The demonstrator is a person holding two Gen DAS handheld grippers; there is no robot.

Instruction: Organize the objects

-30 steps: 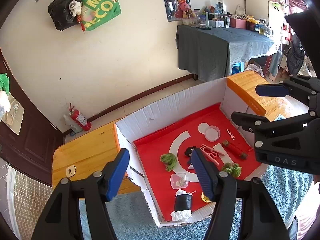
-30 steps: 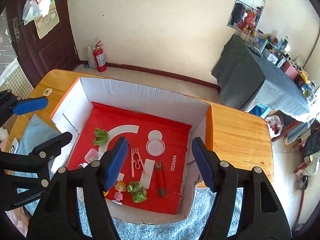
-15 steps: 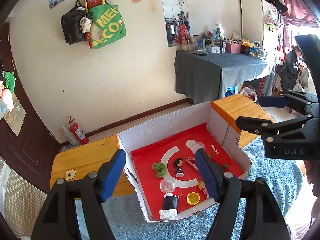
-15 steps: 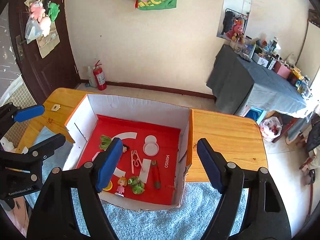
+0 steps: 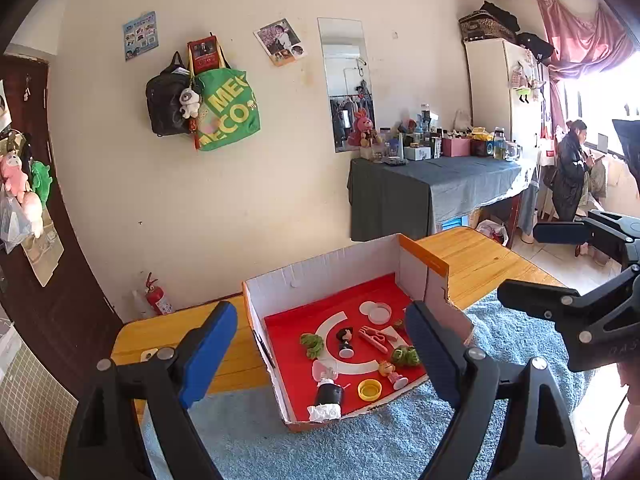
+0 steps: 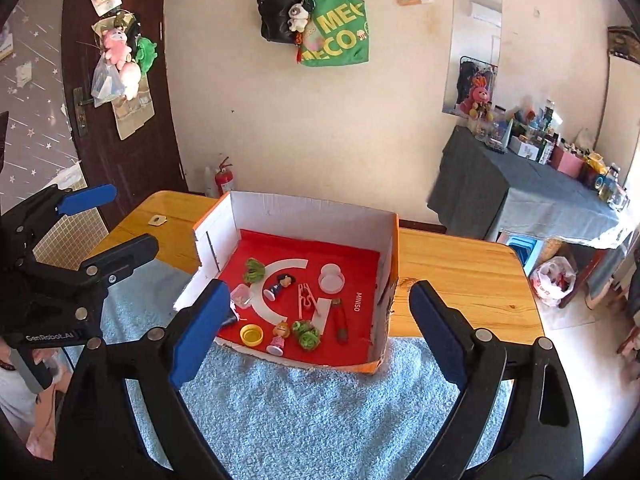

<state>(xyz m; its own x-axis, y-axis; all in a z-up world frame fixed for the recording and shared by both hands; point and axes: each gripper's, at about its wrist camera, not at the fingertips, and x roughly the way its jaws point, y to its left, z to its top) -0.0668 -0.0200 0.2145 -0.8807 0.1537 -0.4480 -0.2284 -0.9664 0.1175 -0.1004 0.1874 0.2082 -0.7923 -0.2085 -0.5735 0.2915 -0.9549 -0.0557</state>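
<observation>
A cardboard box [image 6: 312, 212] with white walls and a red floor stands on the wooden table [image 6: 452, 264]; it also shows in the left wrist view [image 5: 320, 272]. In it lie a dark-haired figurine [image 6: 280, 282], a blonde figurine [image 6: 279, 336], two green leafy toys [image 6: 255, 270] [image 6: 306, 333], a pink clip [image 6: 306, 296], a yellow cap [image 6: 251, 336], a white lid [image 6: 332, 278] and a red-handled tool [image 6: 341, 316]. My left gripper [image 5: 320, 352] and my right gripper [image 6: 316, 324] are both open and empty, held above and in front of the box.
A blue towel [image 6: 312, 412] covers the near table edge under the box. A black roll with white tissue [image 5: 328, 398] lies at the box's front. A fire extinguisher [image 6: 224, 178] stands by the wall. A grey-draped table [image 6: 532, 200] stands at the right.
Both grippers have pulled back and up from the box, which now looks smaller and farther. Both stay open and empty.
</observation>
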